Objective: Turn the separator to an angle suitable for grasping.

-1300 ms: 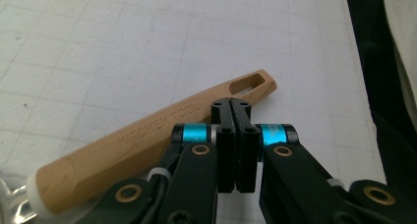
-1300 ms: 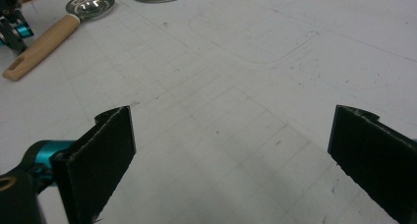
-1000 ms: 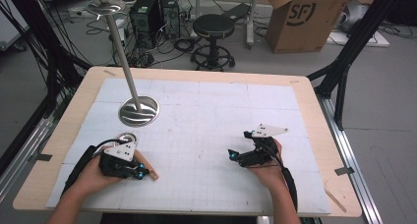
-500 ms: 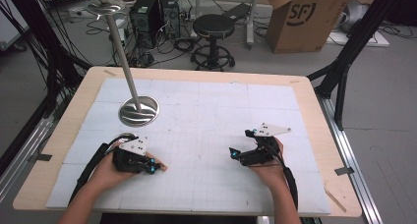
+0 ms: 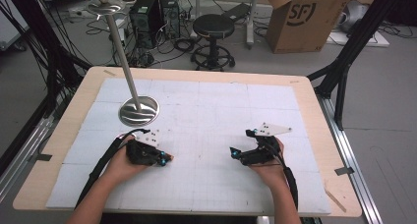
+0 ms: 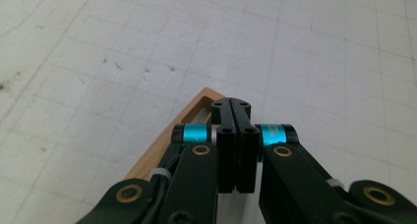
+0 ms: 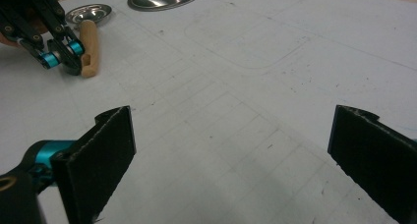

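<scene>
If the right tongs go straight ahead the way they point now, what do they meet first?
Probably nothing soon: ahead of the open right tongs lies bare white mat. The left tongs with the wooden piece seem off to the side.

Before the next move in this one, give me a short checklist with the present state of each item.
1. Left gripper jaws shut: ok.
2. Wooden piece held by it: cannot tell; it lies beside and under the closed jaws.
3. Right gripper open, nothing between its jaws: ok.
4. Metal stand upright, apart from both grippers: ok.
5. White mat between the hands free of clutter: ok.
</scene>
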